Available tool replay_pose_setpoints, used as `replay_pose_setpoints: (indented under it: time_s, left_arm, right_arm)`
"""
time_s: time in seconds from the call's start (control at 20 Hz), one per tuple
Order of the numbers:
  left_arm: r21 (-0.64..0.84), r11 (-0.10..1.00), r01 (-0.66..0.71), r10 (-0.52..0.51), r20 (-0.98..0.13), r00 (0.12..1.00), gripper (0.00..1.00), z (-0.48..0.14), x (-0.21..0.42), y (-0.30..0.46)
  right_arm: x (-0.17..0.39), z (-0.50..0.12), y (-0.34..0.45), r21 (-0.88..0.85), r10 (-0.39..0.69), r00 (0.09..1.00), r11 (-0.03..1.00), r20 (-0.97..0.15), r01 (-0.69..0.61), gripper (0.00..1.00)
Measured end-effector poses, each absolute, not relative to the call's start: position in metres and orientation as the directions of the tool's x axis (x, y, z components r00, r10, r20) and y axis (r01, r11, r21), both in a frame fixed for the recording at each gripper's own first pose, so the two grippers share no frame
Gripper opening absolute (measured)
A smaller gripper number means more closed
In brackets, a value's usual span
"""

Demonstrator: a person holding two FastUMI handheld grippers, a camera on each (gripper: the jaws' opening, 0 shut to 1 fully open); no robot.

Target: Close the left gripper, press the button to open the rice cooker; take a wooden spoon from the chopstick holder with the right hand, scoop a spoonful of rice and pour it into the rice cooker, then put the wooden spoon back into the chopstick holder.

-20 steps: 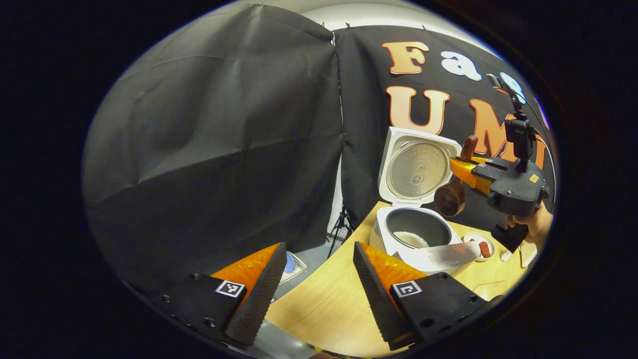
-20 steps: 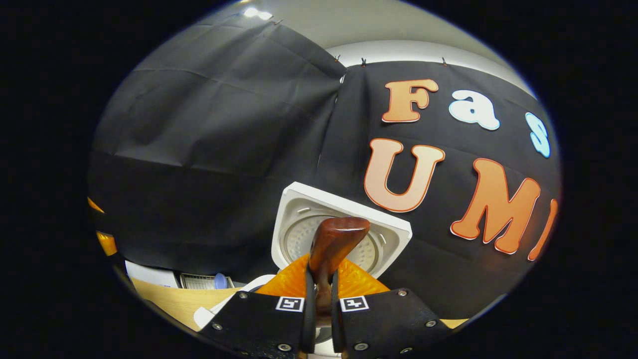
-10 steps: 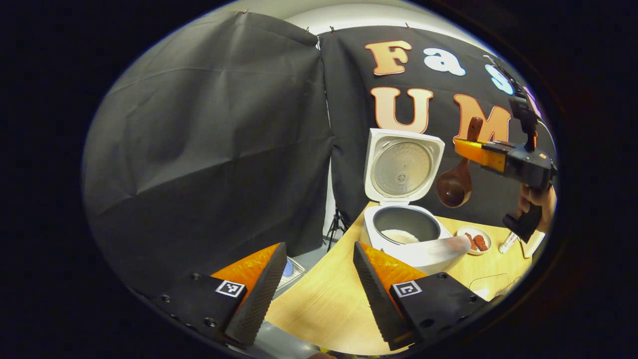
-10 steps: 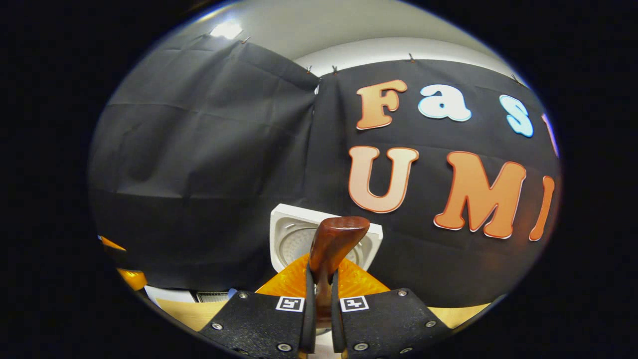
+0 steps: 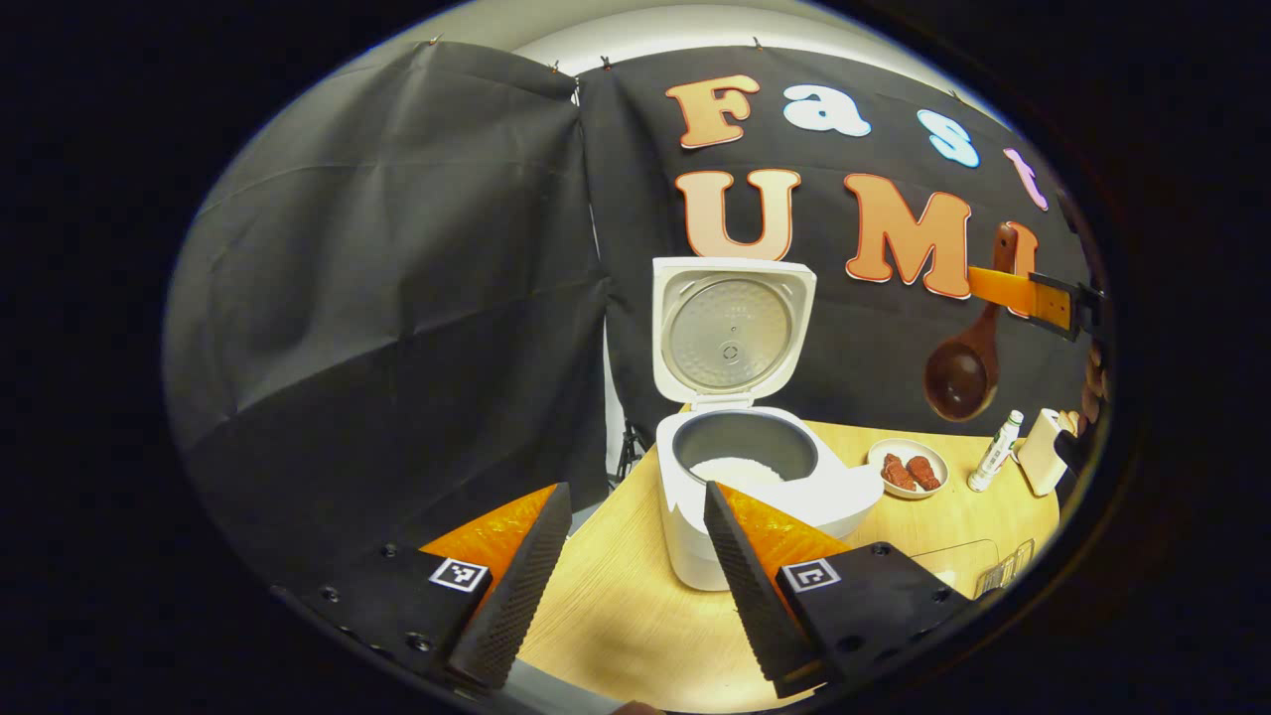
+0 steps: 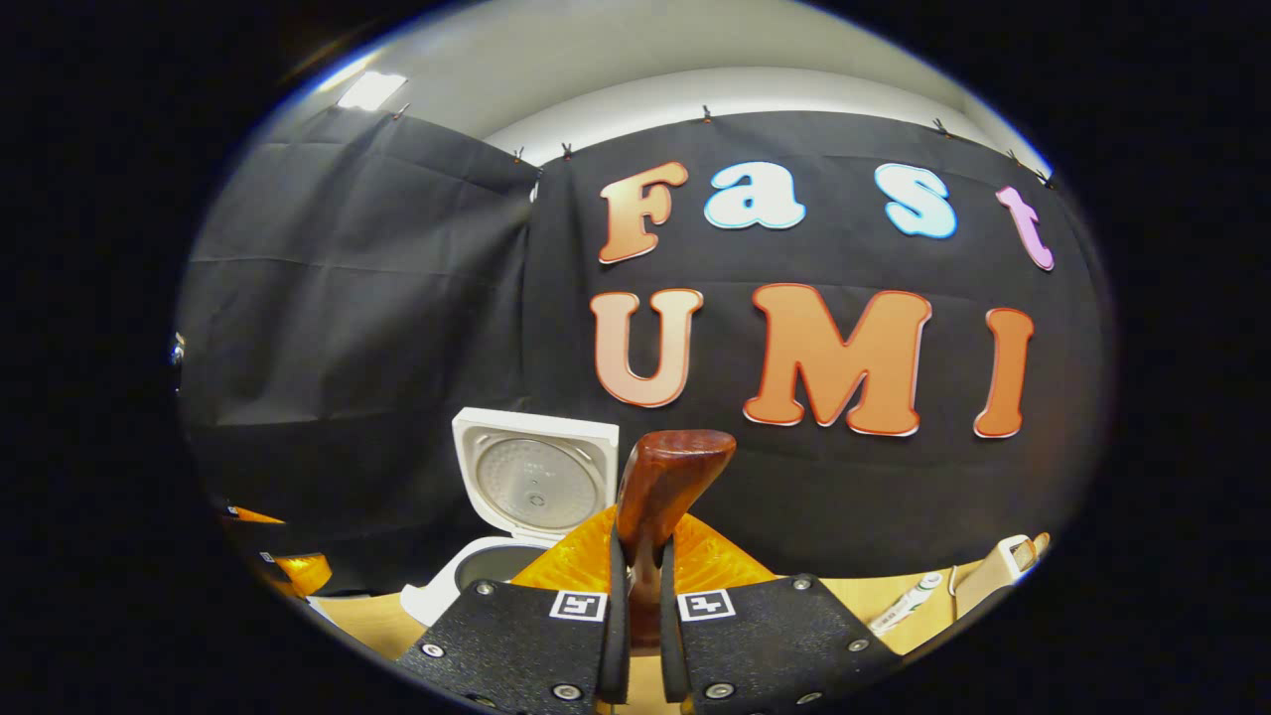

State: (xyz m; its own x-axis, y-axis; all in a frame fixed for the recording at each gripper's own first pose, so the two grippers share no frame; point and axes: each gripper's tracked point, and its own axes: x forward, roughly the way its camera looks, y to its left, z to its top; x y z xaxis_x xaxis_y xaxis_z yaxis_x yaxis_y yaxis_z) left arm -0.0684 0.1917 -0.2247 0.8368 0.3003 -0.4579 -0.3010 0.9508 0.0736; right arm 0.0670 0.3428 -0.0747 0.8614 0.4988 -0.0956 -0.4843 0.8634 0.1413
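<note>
On desk, rice cooker stands lid up, rice seen inside. Wooden spoon clamped in right gripper jaws, bowl hanging down. Left gripper jaws released, empty. Spoon best kept vertical, lowered slowly into holder.

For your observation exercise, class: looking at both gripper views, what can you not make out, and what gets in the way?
- Brown wooden spoon, right gripper view: the bowl is hidden below the right tool, which is shut on the handle.
- White rice cooker, left gripper view: its front is partly hidden behind the open left tool.
- Beige chopstick holder, left gripper view: too small at the edge to tell its contents.
- Small white dish: the reddish food is too small to identify.
</note>
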Motion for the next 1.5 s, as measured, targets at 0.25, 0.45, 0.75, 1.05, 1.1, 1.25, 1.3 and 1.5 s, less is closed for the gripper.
replay_pose_setpoints:
  time_s: [0.25, 0.45, 0.75, 1.05, 1.1, 1.25, 1.3, 1.5]
  left_arm:
    - [0.089, 0.968, -0.235, 0.248, -0.466, 0.849, 0.93, -0.231, -0.052, 0.157]
    - [0.105, 0.974, -0.2, 0.226, -0.469, 0.854, 0.93, -0.228, -0.047, 0.135]
    - [0.125, 0.977, -0.172, 0.211, -0.464, 0.861, 0.93, -0.219, -0.038, 0.114]
    - [0.137, 0.978, -0.158, 0.204, -0.448, 0.871, 0.92, -0.209, -0.029, 0.098]
    - [0.144, 0.978, -0.154, 0.203, -0.446, 0.872, 0.93, -0.208, -0.028, 0.095]
    - [0.158, 0.978, -0.138, 0.195, -0.441, 0.876, 0.93, -0.205, -0.027, 0.086]
    - [0.161, 0.978, -0.135, 0.194, -0.441, 0.876, 0.93, -0.204, -0.025, 0.084]
    - [0.152, 0.98, -0.132, 0.186, -0.441, 0.878, 0.93, -0.202, -0.025, 0.074]
  right_arm:
    - [0.059, -0.096, 0.251, 0.14, 0.397, 0.904, 0.916, -0.162, -0.377, 0.12]
    - [0.048, -0.131, 0.187, 0.126, 0.298, 0.924, 0.953, -0.239, -0.275, 0.12]
    - [0.025, -0.177, 0.116, 0.164, 0.179, 0.922, 0.978, -0.345, -0.129, 0.12]
    - [-0.001, -0.219, 0.062, 0.184, 0.08, 0.896, 0.983, -0.437, 0.003, 0.12]
    - [-0.008, -0.228, 0.055, 0.193, 0.069, 0.888, 0.981, -0.454, 0.023, 0.12]
    - [-0.025, -0.253, 0.039, 0.236, 0.042, 0.863, 0.968, -0.504, 0.09, 0.12]
    - [-0.031, -0.262, 0.036, 0.255, 0.038, 0.854, 0.96, -0.52, 0.112, 0.12]
    - [-0.054, -0.293, 0.038, 0.307, 0.036, 0.833, 0.938, -0.552, 0.162, 0.12]
